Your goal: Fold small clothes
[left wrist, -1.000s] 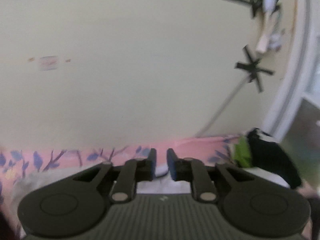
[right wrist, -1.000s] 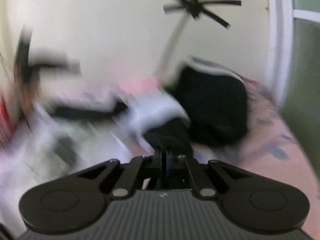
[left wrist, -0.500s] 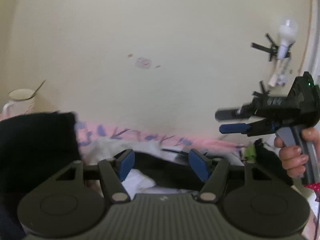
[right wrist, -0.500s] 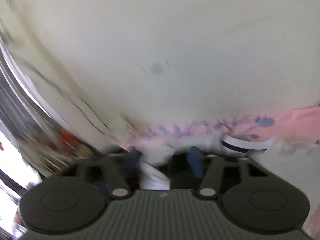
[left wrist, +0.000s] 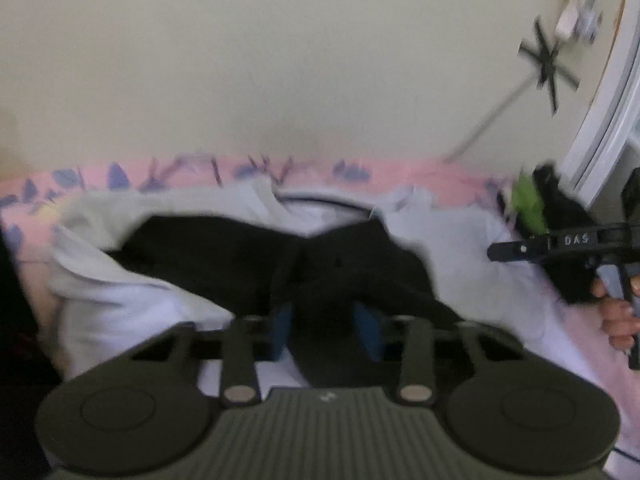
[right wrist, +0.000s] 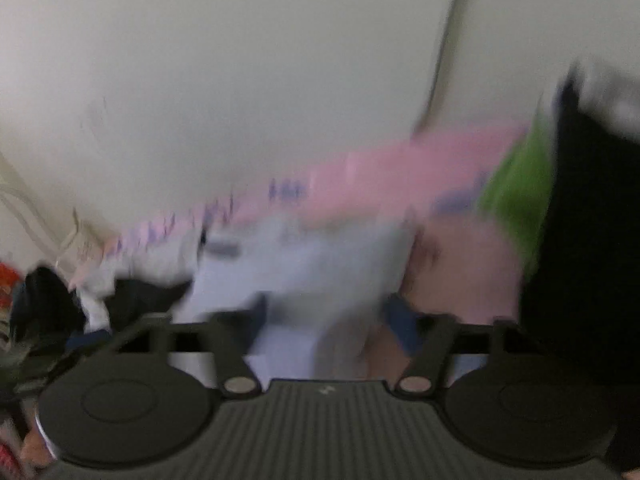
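Pale cream wall stands behind a bed with a pink sheet that has blue leaf prints, and on this sheet the clothes lie in a loose heap. Both views are blurred, so small details are not sure. The black garment lies crumpled on top of a white cloth, near the middle of the bed and right in front of the left gripper. Its jaws have just been closing, and a bunched fold of the black fabric fills the space between the blue pads; they seem to lie against both sides of it, so I judge it is pinching this fold. The right gripper has also been closing, but in its own view the pads are well apart, with white cloth between them and not yet pressed. A hand carries it at the right side of the heap, near a green piece and another dark thing. I think the step is to take the black garment out and spread it before any fold. To do it well, the left grip should hold one layer at an edge, not a thick lump, and the right one should find a second edge or corner of the same garment, not the white cloth under it. The garment looks soft, matt and thin, with no clear outline now; it will probably sag and drag the white cloth if lifted too quickly.
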A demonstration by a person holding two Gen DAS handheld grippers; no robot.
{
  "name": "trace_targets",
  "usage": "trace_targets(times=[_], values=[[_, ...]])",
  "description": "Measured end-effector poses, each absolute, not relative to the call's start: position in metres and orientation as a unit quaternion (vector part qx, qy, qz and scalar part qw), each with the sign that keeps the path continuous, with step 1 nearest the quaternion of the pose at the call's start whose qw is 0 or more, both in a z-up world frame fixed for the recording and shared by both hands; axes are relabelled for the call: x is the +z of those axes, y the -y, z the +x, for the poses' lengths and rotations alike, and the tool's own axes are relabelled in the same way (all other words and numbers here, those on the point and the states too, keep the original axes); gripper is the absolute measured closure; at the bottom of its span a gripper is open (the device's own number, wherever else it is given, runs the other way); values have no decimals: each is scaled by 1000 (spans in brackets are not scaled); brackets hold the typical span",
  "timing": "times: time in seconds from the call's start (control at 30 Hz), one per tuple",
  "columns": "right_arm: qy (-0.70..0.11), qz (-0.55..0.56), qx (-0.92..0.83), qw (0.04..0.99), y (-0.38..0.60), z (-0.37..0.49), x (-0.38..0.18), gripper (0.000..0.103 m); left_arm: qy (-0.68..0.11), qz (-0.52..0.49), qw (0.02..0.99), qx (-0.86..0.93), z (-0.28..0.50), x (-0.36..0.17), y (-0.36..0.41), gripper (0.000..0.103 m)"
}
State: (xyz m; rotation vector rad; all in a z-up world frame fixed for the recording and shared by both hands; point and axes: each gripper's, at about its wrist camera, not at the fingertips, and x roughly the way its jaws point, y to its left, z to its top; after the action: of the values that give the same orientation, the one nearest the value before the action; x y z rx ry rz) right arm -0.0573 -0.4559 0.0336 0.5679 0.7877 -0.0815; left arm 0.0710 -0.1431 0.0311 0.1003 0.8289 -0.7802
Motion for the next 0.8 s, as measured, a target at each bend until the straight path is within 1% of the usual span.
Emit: trace_targets(times=[0.03,0.07,0.13,0.17,0.23,0.27,0.3,0.33,0.37,0.4,0.47,0.6,0.63,0.7,0.77,0.8], values=[[-374,268,-44,887,449,-62,28,97,-407,56,836,-364,71,25,148,94],[-358,259,-52,895,449,-67,30,103,-409,61,836,-361,68,22,150,94],[-330,233,-94,910,454,-79,38,103,-401,75,836,-366,62,21,151,94],[-328,212,-110,914,456,-81,38,103,-399,81,839,-361,61,21,154,91],[-342,198,-104,913,453,-79,33,103,-403,84,841,-352,61,23,156,91],[-348,190,-97,913,448,-78,34,95,-406,86,840,-348,60,25,155,90],[-348,181,-89,916,442,-80,38,76,-409,87,841,-344,59,28,153,89],[-338,173,-83,921,436,-87,46,68,-407,85,843,-340,56,33,145,88],[-324,172,-84,927,434,-96,53,50,-397,84,849,-339,48,40,131,84],[-305,175,-83,932,430,-110,62,46,-384,84,856,-337,40,47,117,79],[-288,185,-72,937,430,-141,74,47,-361,91,868,-328,21,59,79,74],[-298,183,-53,935,421,-216,83,51,-362,86,883,-287,-15,67,-3,73],[-306,183,-52,933,416,-237,81,53,-368,83,885,-273,-23,66,-19,72],[-326,190,-52,925,409,-273,77,65,-379,86,887,-250,-43,62,-49,70],[-340,192,-57,919,399,-311,74,67,-385,86,887,-237,-67,57,-75,69],[-343,188,-64,918,398,-329,76,67,-388,84,887,-235,-78,55,-84,66]])
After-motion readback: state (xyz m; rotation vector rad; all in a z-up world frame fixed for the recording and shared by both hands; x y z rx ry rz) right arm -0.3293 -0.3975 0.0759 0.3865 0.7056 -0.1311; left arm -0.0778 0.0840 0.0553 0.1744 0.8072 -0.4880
